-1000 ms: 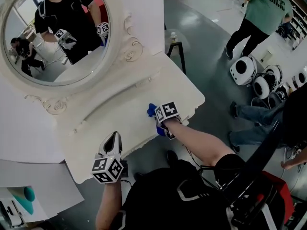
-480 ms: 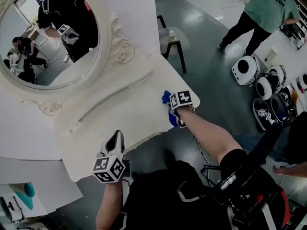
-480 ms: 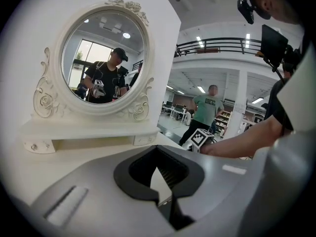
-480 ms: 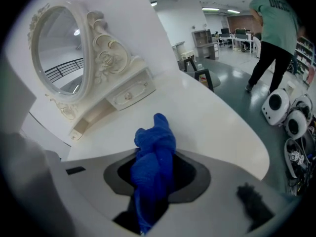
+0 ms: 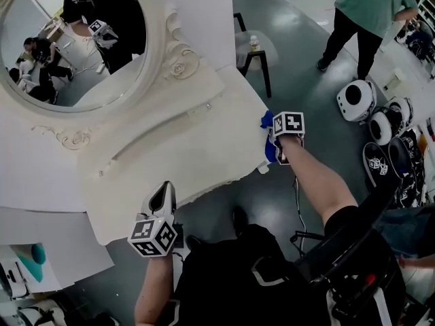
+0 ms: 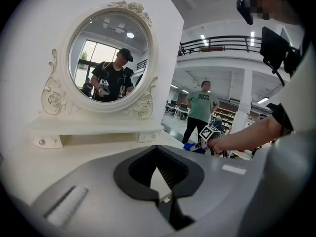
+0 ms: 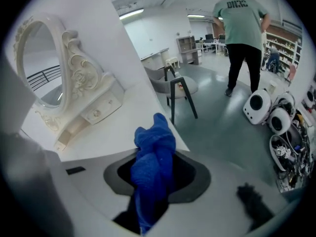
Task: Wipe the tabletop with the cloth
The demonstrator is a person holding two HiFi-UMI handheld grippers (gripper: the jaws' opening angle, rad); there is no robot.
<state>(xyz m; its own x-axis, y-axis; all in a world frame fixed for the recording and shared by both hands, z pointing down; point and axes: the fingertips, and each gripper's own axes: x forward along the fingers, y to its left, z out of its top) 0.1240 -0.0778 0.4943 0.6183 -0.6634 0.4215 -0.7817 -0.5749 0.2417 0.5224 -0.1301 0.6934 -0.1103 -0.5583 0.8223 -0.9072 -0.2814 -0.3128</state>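
The white dressing tabletop (image 5: 183, 158) lies below an oval mirror (image 5: 75, 39). A blue cloth (image 5: 267, 141) is bunched at the table's right edge, and my right gripper (image 5: 274, 145) is shut on it. In the right gripper view the cloth (image 7: 155, 152) hangs out between the jaws over the table's corner (image 7: 113, 127). My left gripper (image 5: 163, 190) rests by the front edge, far from the cloth, its fingers together and holding nothing. In the left gripper view the tabletop (image 6: 94, 149) stretches ahead toward the mirror.
A small stool (image 5: 253, 49) with a bottle on it stands just beyond the table's right corner. A person in a green shirt (image 5: 360, 12) stands on the grey floor. White round devices (image 5: 357, 100) lie at the right. A white board (image 5: 54, 250) lies at the lower left.
My right gripper has slid the blue cloth rightward across the tabletop to its right edge. The left gripper has stayed by the front edge.
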